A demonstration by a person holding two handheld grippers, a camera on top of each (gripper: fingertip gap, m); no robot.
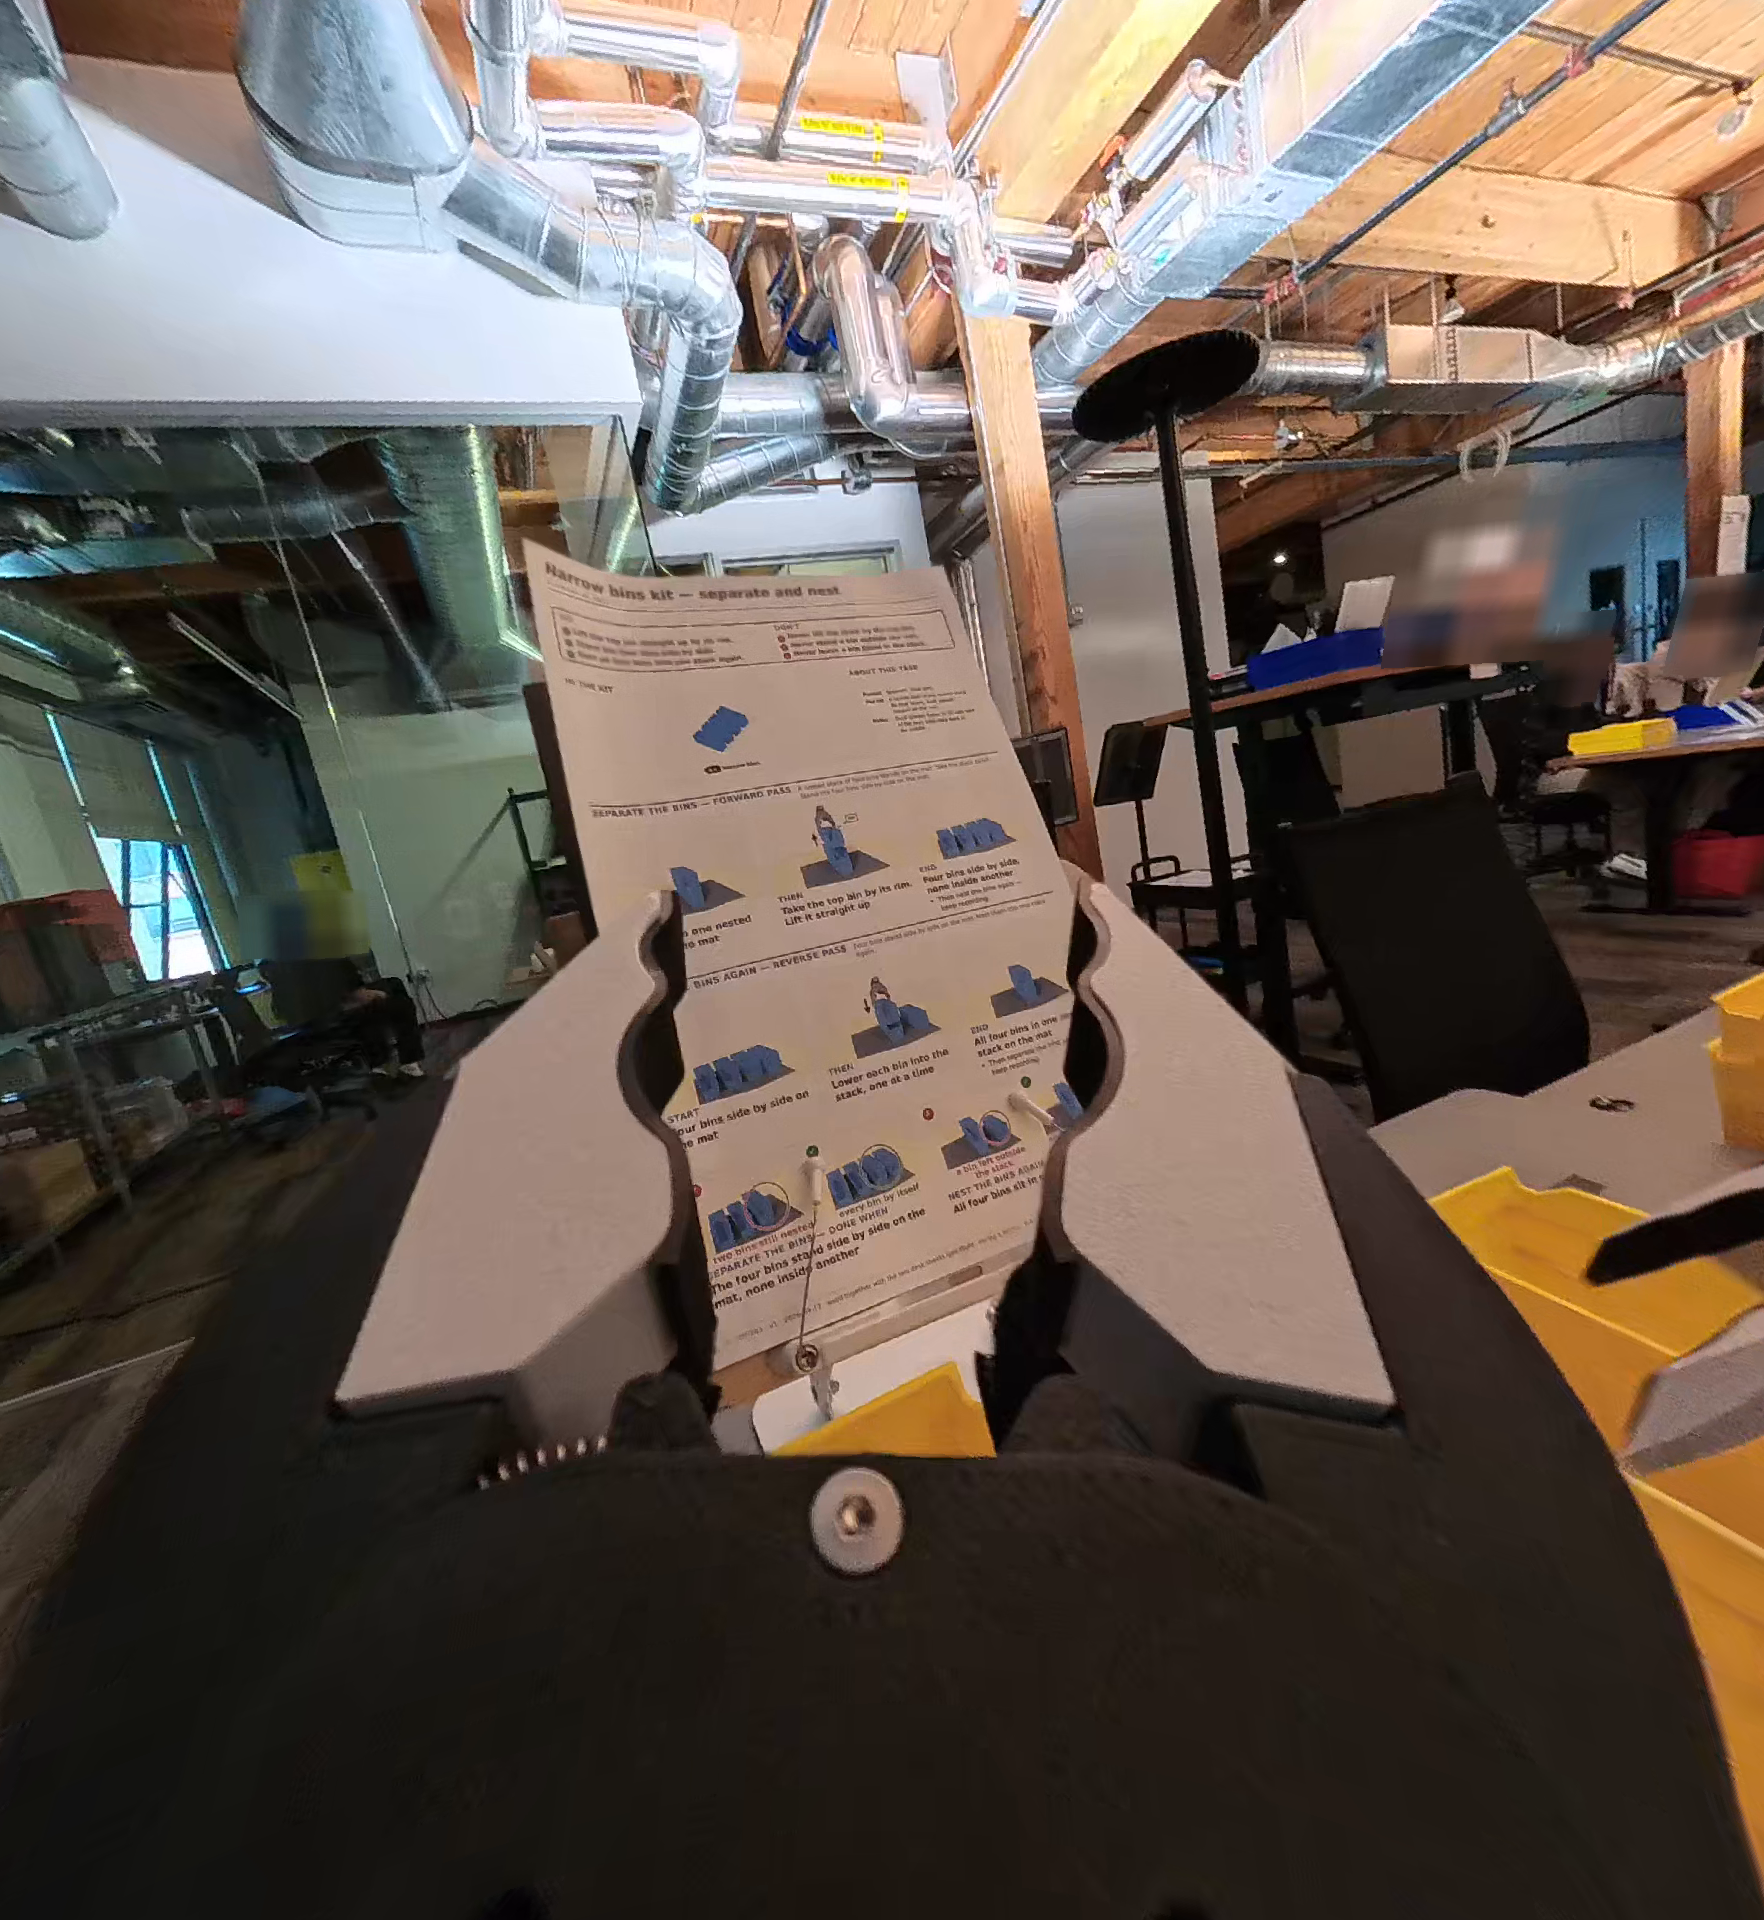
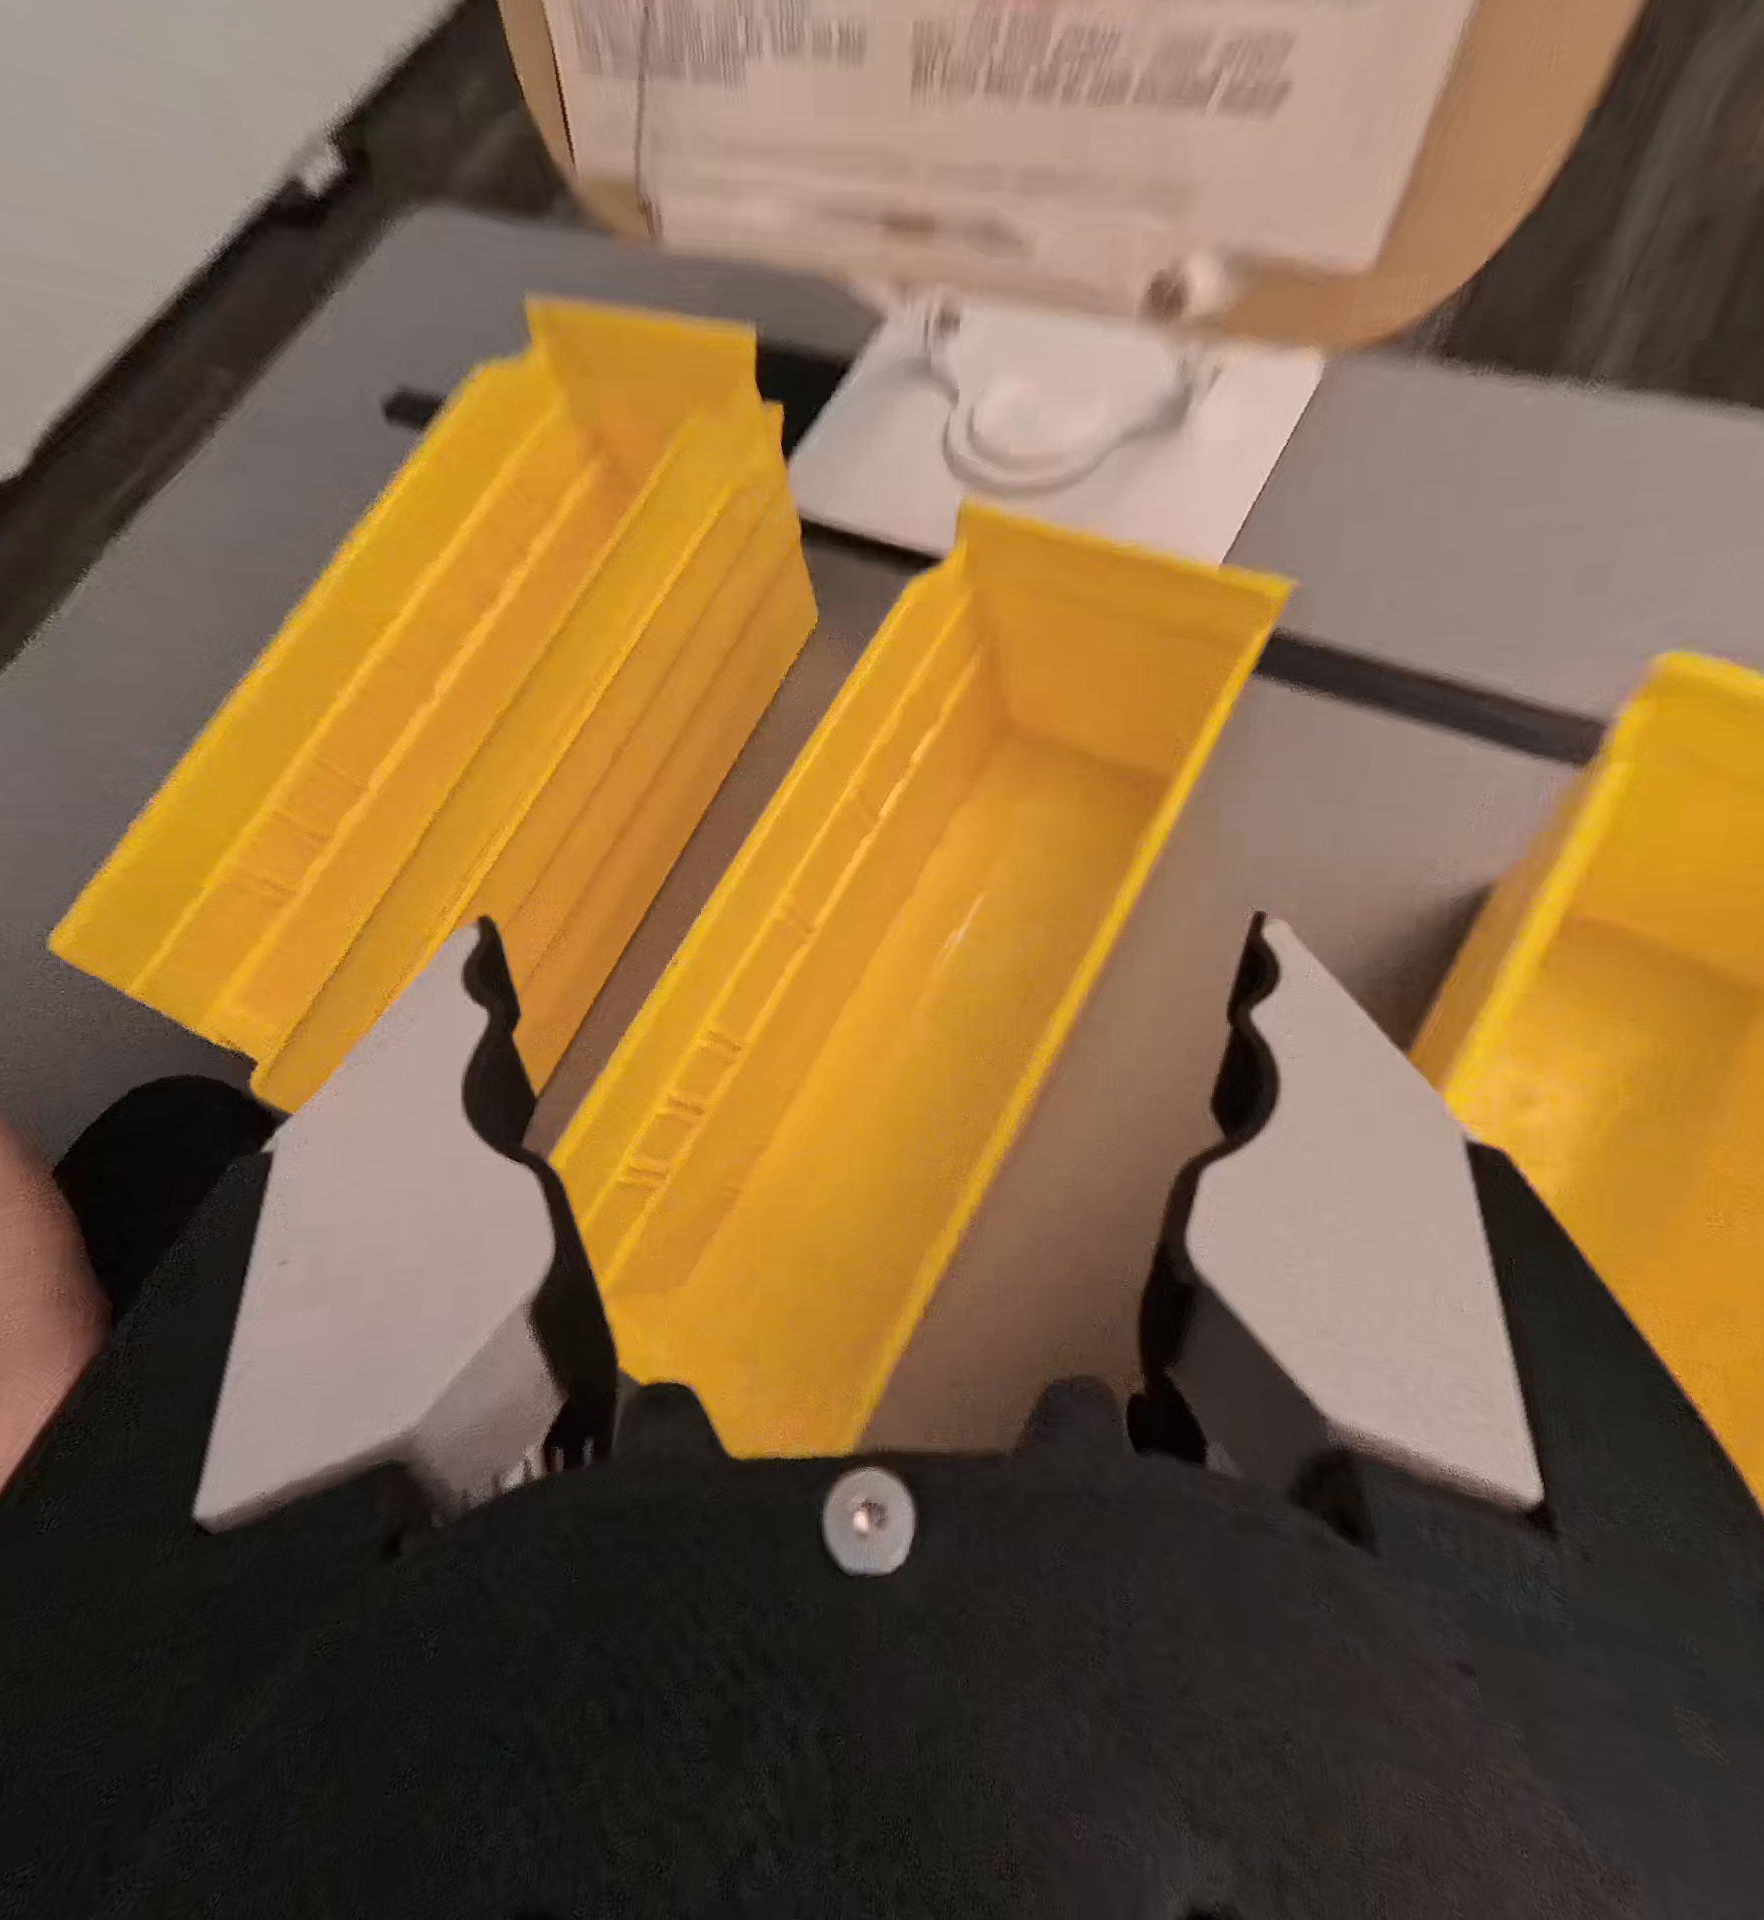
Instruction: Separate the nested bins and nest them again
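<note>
Right gripper (image 2: 873,1023) spread wide, gripping nothing, over the middle yellow bin (image 2: 919,997) on the grey table (image 2: 1480,499). Bins look light, stiff, thin-walled and slick, so pinch a long rim. Stack at 11 o'clock (image 2: 462,665) — count unclear; bin at 3 o'clock (image 2: 1667,1039) cropped. Left gripper (image 1: 873,1023) released, aimed at the instruction sheet (image 1: 805,831).

Open-plan workshop office: exposed ducts (image 1: 587,239), desks (image 1: 1377,696).
</note>
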